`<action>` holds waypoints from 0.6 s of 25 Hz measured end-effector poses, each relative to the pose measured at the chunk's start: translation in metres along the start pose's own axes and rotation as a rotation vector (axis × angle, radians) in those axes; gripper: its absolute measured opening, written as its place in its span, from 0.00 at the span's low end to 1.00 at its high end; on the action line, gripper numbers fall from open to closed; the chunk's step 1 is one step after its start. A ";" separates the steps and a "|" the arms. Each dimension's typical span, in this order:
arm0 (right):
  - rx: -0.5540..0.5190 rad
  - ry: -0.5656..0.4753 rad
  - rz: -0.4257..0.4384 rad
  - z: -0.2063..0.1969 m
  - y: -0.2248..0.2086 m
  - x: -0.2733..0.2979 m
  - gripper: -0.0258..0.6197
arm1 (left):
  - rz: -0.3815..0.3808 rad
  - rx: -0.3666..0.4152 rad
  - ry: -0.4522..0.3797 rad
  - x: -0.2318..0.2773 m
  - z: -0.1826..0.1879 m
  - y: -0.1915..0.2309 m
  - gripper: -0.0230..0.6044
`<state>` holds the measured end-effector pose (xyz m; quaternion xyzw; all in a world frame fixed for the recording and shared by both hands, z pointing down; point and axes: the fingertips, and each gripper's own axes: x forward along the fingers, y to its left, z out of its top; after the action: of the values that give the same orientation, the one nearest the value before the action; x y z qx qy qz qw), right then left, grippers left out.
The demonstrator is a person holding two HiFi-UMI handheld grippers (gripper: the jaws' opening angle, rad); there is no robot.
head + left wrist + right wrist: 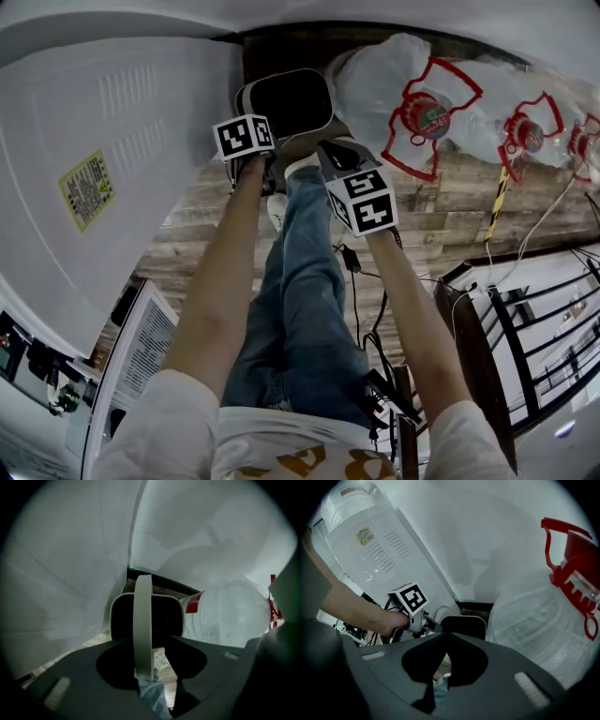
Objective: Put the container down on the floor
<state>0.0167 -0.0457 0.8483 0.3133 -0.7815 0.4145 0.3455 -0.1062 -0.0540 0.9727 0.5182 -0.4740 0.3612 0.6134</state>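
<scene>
The container (286,101) is a small bin with a white rim and a black inside, at the top of the head view over the wooden floor (441,216). My left gripper (249,114) is shut on its left rim. In the left gripper view that rim (143,620) stands as a white strip between the jaws of the left gripper (147,639). Whether the bin's base touches the floor is hidden. My right gripper (328,150) hangs just right of the bin, shut and empty. The right gripper view shows the right gripper (446,633), the bin (461,625) and the left gripper (433,626).
Large clear water bottles (394,94) with red handles lie close to the bin's right side. A white appliance (103,169) stands to its left and a white wall behind. My legs in jeans (309,300), cables (361,281) and a black rack (534,319) fill the near floor.
</scene>
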 end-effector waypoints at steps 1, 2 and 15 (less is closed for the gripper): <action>0.002 0.000 0.000 -0.001 0.001 0.000 0.09 | 0.017 0.028 0.011 -0.001 -0.003 0.003 0.30; 0.002 0.001 0.000 -0.001 0.002 0.001 0.09 | 0.036 0.058 0.020 -0.001 -0.005 0.006 0.30; 0.000 0.013 -0.019 -0.005 0.000 0.003 0.09 | 0.100 0.051 0.081 -0.003 -0.024 0.030 0.41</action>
<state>0.0165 -0.0420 0.8533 0.3179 -0.7764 0.4130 0.3544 -0.1299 -0.0238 0.9786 0.4943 -0.4648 0.4240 0.5999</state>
